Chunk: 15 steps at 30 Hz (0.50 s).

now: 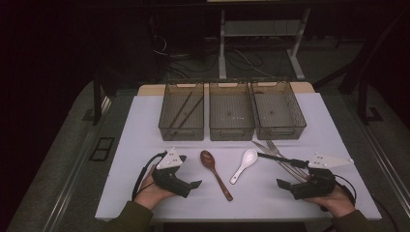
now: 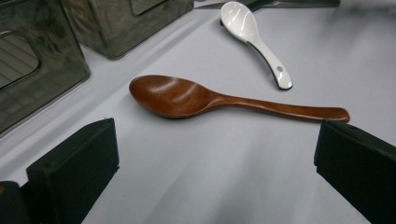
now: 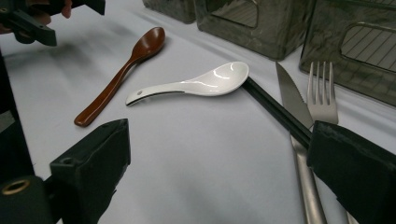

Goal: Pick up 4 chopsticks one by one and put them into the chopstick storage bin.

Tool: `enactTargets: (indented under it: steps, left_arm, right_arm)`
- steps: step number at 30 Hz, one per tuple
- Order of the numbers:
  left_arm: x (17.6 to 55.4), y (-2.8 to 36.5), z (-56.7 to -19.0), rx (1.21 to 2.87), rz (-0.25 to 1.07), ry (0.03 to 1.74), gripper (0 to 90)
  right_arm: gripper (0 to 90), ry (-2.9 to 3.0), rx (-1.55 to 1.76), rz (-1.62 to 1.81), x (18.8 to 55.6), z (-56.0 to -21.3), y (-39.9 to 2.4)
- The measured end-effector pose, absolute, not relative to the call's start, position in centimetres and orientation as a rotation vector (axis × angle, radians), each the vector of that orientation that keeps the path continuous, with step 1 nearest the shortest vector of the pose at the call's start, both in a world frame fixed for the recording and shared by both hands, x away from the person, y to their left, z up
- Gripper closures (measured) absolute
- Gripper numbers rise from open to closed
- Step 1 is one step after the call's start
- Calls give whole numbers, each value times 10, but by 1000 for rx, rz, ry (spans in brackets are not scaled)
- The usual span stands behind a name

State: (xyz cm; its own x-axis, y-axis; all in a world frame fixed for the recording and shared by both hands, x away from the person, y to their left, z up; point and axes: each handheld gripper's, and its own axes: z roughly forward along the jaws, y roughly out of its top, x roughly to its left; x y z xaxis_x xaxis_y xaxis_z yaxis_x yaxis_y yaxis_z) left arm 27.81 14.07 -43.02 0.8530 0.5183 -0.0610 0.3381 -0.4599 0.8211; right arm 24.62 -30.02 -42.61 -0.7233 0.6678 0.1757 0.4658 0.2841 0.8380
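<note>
White table (image 1: pixel 145 121) carries three grey bins (image 1: pixel 231 116) along its far edge. In front of them lie a knife (image 3: pixel 290 95), a fork (image 3: pixel 321 95) and a black chopstick (image 3: pixel 275 109), then the wooden spoon (image 2: pixel 187 98) beside the white spoon (image 2: pixel 257 39). Left gripper (image 1: pixel 193 185) gapes wide and empty just short of the wooden spoon; right gripper (image 1: pixel 281 184) also wide, holding nothing, one jaw over the knife handle.

Wooden spoon (image 1: pixel 215 173) lies left of the ceramic spoon (image 1: pixel 244 165), before three bins (image 1: pixel 231 111).

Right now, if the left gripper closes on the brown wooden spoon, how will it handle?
The wooden spoon looks rigid and probably light. Its glossy finish may slip between the pads. Its rounded bowl may let it rock when pushed.
</note>
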Motion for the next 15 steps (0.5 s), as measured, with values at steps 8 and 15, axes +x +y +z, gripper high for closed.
enactTargets:
  steps: [8,15]
  left_arm:
    - [279,142,-431,2086,233,617,0]
    - [281,144,-431,2080,234,605,0]
  right_arm:
    - [58,2379,1036,1361,248,-421,-300]
    - [59,2414,1028,1302,251,-420,-298]
